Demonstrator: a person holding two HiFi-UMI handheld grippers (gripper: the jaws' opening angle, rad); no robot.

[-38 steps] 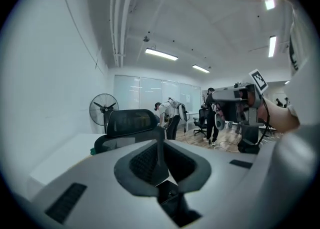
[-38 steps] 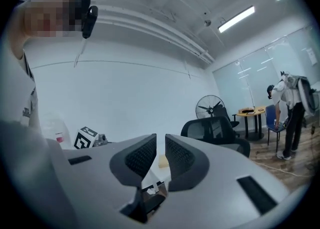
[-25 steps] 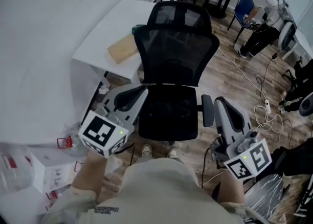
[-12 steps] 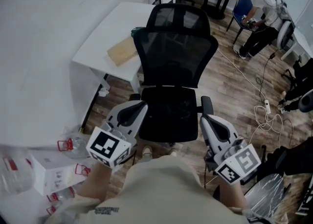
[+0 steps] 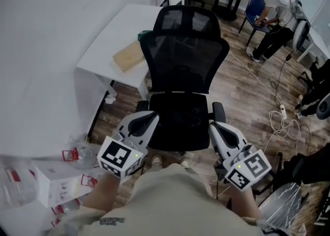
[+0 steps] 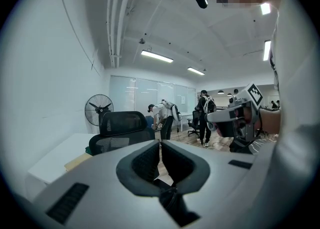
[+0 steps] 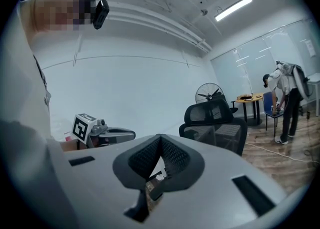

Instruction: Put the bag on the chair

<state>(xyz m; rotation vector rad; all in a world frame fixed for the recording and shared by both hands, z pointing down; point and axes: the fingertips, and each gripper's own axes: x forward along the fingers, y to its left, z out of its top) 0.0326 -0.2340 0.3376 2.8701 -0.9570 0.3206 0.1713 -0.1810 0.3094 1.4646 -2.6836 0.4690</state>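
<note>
**Entry: chair station, one moment**

- **Chair**: black mesh office type, centre of scene. Seat is near, back and headrest far, so it faces the person for front loading. The seat reads as flat dark fabric w/ nothing standing up on it; a thin black item there would be hard to make out.
- **Bag**: not plainly seen in any view, and not visibly on the seat. A dark heap on the floor at the right edge may be it; can't tell.
- **Left gripper**: clenched, pads meeting, nothing between them. It is at the seat's near-left corner, pointing far, roughly level.
- **Right gripper**: clenched and empty. It is at the seat's near-right corner, pointing far.
- **Why so held (judgement)**: the pair brackets the seat front symmetrically. That reads as a neutral carry pose w/ no load, squared up to the chair.
- **Desk**: white, far left behind the chair, w/ a cardboard piece on it.
- **Misc.**: white box and clear plastic near left. Cables on the floor at right. Another person far right.
</note>
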